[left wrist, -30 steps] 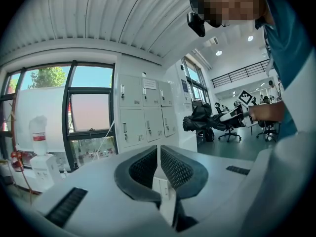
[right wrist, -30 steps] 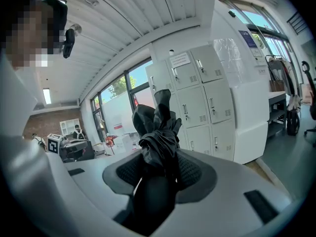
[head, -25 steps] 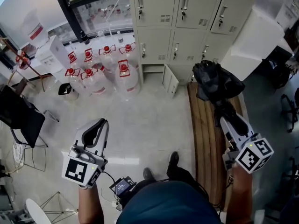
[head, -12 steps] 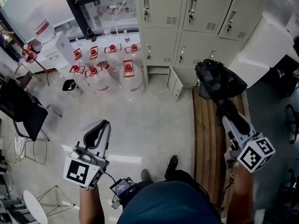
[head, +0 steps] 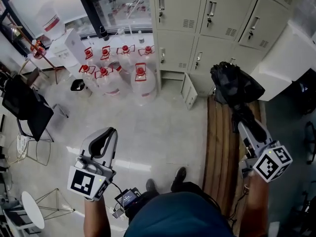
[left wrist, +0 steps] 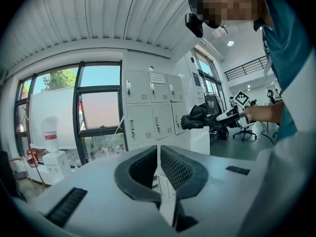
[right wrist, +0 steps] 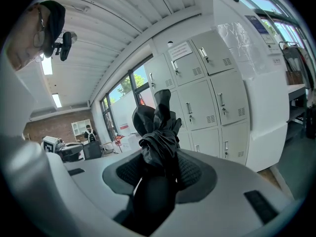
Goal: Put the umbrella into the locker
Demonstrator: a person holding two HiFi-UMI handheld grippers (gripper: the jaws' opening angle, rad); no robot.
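Observation:
The black folded umbrella [head: 232,85] sticks out ahead of my right gripper [head: 241,120], which is shut on its handle end. In the right gripper view the umbrella [right wrist: 158,127] rises between the pads of the right gripper [right wrist: 160,158] and hides part of the lockers [right wrist: 207,93]. The beige lockers [head: 217,19] stand ahead with their doors closed, except a low door [head: 189,90] that stands ajar. My left gripper [head: 105,133] is held lower left, shut with nothing in it; its pads [left wrist: 175,164] nearly touch. The left gripper view shows the umbrella [left wrist: 200,120] at the right.
Several water jugs with red caps [head: 123,68] stand left of the lockers. A wooden bench [head: 220,147] runs under my right arm. A black chair [head: 27,115] is at the left and a white cabinet [head: 291,58] at the right. Windows [left wrist: 98,112] lie beyond the jugs.
The lockers and jugs have drawn closer in the head view as both grippers went forward. The right gripper still carries the umbrella; the left stays shut.

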